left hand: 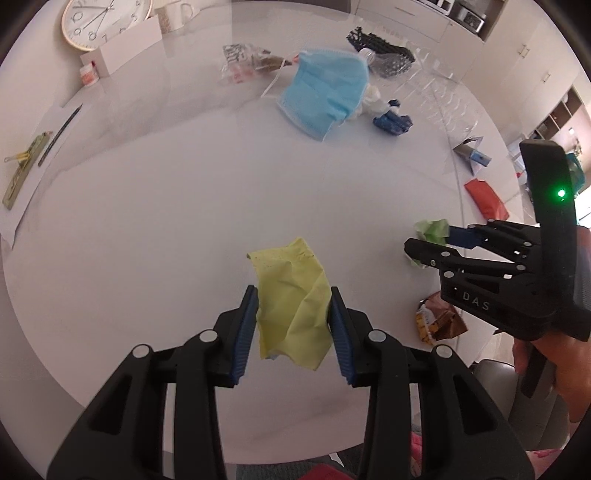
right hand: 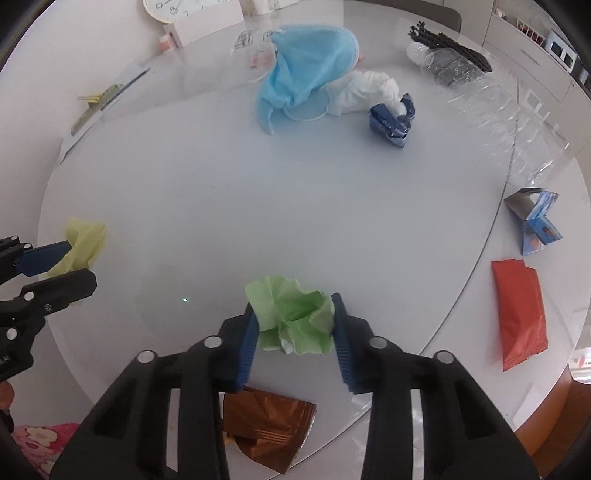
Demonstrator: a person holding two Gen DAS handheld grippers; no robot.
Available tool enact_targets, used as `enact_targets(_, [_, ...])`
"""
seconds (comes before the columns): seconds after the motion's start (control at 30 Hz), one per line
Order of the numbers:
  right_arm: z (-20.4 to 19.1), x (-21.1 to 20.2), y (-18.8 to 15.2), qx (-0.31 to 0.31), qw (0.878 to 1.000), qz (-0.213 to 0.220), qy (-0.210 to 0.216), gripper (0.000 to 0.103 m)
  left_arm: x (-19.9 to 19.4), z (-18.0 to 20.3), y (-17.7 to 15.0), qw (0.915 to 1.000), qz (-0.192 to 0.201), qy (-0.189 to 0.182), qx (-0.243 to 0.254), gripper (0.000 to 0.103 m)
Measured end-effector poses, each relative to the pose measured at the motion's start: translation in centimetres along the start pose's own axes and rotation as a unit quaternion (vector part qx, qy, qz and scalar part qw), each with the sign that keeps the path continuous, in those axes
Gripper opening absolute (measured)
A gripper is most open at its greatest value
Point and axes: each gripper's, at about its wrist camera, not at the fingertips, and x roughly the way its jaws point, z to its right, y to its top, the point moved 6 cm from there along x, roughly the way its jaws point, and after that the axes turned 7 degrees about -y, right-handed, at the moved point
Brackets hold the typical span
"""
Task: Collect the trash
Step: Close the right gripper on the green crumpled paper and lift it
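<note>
The left gripper [left hand: 293,314] has its blue fingers [left hand: 245,328] pressed against both sides of a crumpled yellow tissue [left hand: 291,299], which it holds above the white desk [left hand: 166,206]. The right gripper [right hand: 295,325] has its fingers [right hand: 343,332] closed on a crumpled green tissue [right hand: 291,317], just over the near part of the desk. In the right wrist view the left gripper shows at the left edge with the yellow tissue in its tips, well apart from the green one.

Loose trash lies across the desk with no bin in sight: a blue face mask [right hand: 306,62] at the far side, touching a white wad [right hand: 365,92], with a dark blue wrapper [right hand: 391,118] just beside that. A clear plastic bottle [right hand: 443,62] lies near a black chain-like thing [right hand: 450,37]. On the right are a blue folded carton [right hand: 539,221] and a red packet [right hand: 521,310]; a brown foil wrapper [right hand: 266,424] lies under the right gripper. A clock [left hand: 103,20] leans at the far left
</note>
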Motion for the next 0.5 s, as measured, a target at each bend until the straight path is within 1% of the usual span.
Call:
enact_targets(0.13, [1.2,-2.0,-0.4,0.028,0.999,0.013,0.014,0.031,-0.8,1.6,0.4,0.9996,0.002,-0.008,0.025,0.038])
enact_targets(0.23, [2.9,-4.1,-1.0,0.047,0.998,0.028,0.011,0.031,-1.6,3.8,0.6,0.9981,0.006,-0.019,0.058,0.038])
enact_targets(0.33, [5.2,-6.8,-2.2,0.074,0.996,0.045,0.011,0.031,-2.2,6.4,0.5,0.9958,0.009,-0.039,0.082,0.038])
enact_targets(0.43, [7.9,-9.8,-4.6,0.097,0.994,0.059,-0.002,0.031,-2.7,9.5,0.6,0.9927,0.012,-0.06,0.104,0.038])
enact_targets(0.5, [9.0,-10.8,-5.6,0.11,0.992,0.063,-0.008,0.032,-2.9,11.8,0.4,0.9897,0.012,-0.071,0.123,0.038])
